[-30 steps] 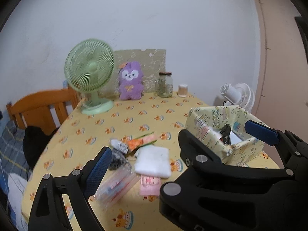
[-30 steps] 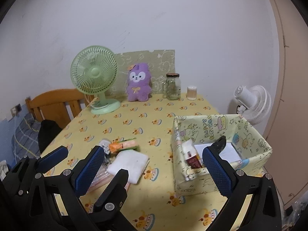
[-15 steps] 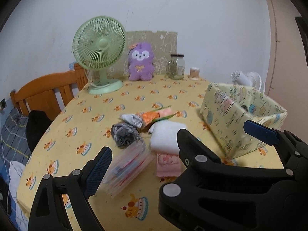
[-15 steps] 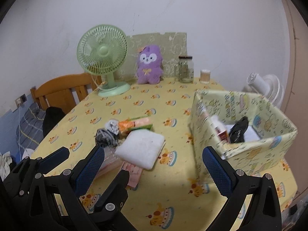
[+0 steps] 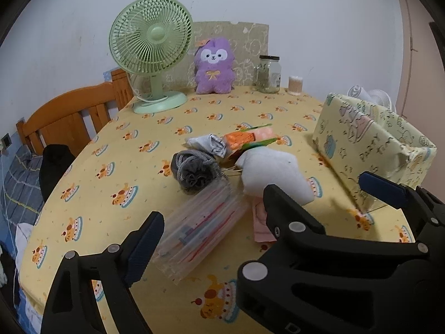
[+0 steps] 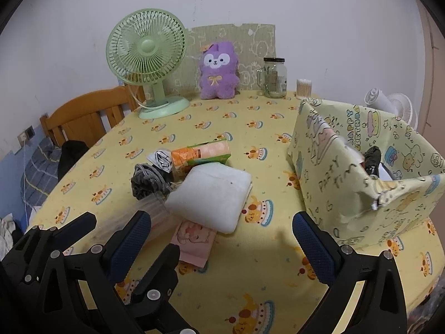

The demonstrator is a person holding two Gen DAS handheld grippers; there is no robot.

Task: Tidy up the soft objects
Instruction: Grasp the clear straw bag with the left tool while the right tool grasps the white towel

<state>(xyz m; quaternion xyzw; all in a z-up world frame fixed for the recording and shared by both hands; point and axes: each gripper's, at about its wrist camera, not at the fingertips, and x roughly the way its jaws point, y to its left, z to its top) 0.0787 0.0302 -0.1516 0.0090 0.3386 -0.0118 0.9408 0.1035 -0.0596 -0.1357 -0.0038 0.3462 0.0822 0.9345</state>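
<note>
Both hand-held grippers, left (image 5: 261, 203) and right (image 6: 219, 236), gape empty; I'd pinch the towel (image 6: 211, 194) mid-fold, then box (image 6: 347, 183) it.

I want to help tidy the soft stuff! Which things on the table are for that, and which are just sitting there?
For the job: white folded cloth, grey rolled socks, light grey socks, pink cloth, patterned box.

Just lying about: green fan, glass jar, cotton swabs, clear pouch. The purple plush toy looks like decoration.

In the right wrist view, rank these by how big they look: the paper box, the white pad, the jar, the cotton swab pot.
1. paper box
2. white pad
3. jar
4. cotton swab pot

Jar and pot stand farther back.
</note>
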